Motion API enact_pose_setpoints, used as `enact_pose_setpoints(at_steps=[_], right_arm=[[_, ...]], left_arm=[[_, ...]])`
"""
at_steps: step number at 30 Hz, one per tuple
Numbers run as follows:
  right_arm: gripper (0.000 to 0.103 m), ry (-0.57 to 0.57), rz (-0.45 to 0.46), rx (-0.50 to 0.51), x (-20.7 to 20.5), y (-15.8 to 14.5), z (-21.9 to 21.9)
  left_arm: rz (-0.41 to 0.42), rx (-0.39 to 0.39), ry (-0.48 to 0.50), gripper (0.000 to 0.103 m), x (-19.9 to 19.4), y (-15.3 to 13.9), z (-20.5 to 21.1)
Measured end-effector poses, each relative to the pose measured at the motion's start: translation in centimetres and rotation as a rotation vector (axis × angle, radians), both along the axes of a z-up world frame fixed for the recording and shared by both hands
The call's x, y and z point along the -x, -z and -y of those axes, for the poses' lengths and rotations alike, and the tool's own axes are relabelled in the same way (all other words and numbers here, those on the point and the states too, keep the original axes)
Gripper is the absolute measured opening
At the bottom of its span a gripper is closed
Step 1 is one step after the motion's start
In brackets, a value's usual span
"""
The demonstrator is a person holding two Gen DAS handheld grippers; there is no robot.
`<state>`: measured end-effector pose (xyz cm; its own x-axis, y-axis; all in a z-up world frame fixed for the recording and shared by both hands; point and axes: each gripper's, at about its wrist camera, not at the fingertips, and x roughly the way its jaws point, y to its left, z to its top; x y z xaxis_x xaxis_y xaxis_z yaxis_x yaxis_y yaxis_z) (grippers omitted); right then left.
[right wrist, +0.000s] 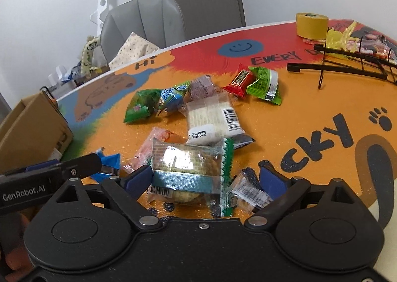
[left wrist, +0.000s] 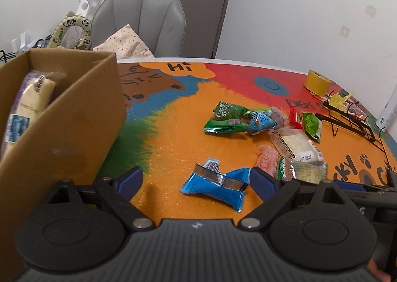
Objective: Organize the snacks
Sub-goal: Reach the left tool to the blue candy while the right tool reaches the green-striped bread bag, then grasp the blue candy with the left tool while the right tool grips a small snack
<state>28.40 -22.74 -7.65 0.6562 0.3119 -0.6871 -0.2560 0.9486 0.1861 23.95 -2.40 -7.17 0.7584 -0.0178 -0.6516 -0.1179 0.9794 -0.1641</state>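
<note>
My left gripper (left wrist: 196, 177) is open, its blue pads either side of a blue snack packet (left wrist: 214, 186) lying on the table. A cardboard box (left wrist: 62, 118) stands at the left with a wrapped cake (left wrist: 27, 108) inside. My right gripper (right wrist: 211, 177) is open around a clear-wrapped round pastry with a teal band (right wrist: 184, 170). Further snacks lie beyond: a white wafer pack (right wrist: 213, 120), green packets (right wrist: 140, 105) (right wrist: 264, 82), a red packet (right wrist: 239, 83) and a pink packet (right wrist: 148, 150). The left gripper also shows in the right wrist view (right wrist: 74, 167).
A yellow tape roll (right wrist: 311, 25) and a black wire rack (right wrist: 352, 63) with small items stand at the far right of the colourful table mat (right wrist: 310, 113). A grey chair (left wrist: 146, 23) stands behind the table, before a door.
</note>
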Motion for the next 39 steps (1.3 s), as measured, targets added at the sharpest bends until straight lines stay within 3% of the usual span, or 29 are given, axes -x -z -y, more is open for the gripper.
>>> enact_pose_setpoints(at_steps=[4,6,8,16,19,21,25,27,39], right_arm=[[0.075,-0.009,0.027,0.041,0.0,-0.1,-0.5],[0.062,-0.024,0.021,0.028,0.1,-0.3,-0.4],[0.056,-0.029,0.015,0.011,0.1,-0.4,-0.2],[0.055,-0.014,0.012,-0.020,0.8,-0.5,0.6],[0.054,-0.005,0.013,-0.031,1.0,-0.7,1.0],[0.053,-0.003,0.015,-0.034,1.2,-0.8,1.2],[0.050,0.001,0.021,-0.043,1.6,-1.1,1.5],[0.043,0.002,0.028,-0.049,1.8,-1.3,1.7],[0.026,-0.019,0.064,-0.080,3.4,-2.8,1.3]], left_arm=[[-0.015,0.010,0.008,0.093,-0.7,0.6,0.0],[-0.021,0.012,0.015,0.093,-0.9,0.8,0.2],[-0.022,0.003,0.018,0.093,-1.1,1.0,0.5],[-0.018,-0.058,0.048,0.091,-1.4,1.6,1.9],[-0.011,-0.082,0.048,0.081,-1.4,1.6,2.3],[-0.006,-0.093,0.054,0.060,-1.3,1.5,2.5],[-0.011,-0.096,0.050,0.045,-0.9,1.2,2.5],[-0.013,-0.093,0.052,0.039,-0.6,1.0,2.5],[0.038,-0.084,0.043,0.033,1.8,-1.3,1.8]])
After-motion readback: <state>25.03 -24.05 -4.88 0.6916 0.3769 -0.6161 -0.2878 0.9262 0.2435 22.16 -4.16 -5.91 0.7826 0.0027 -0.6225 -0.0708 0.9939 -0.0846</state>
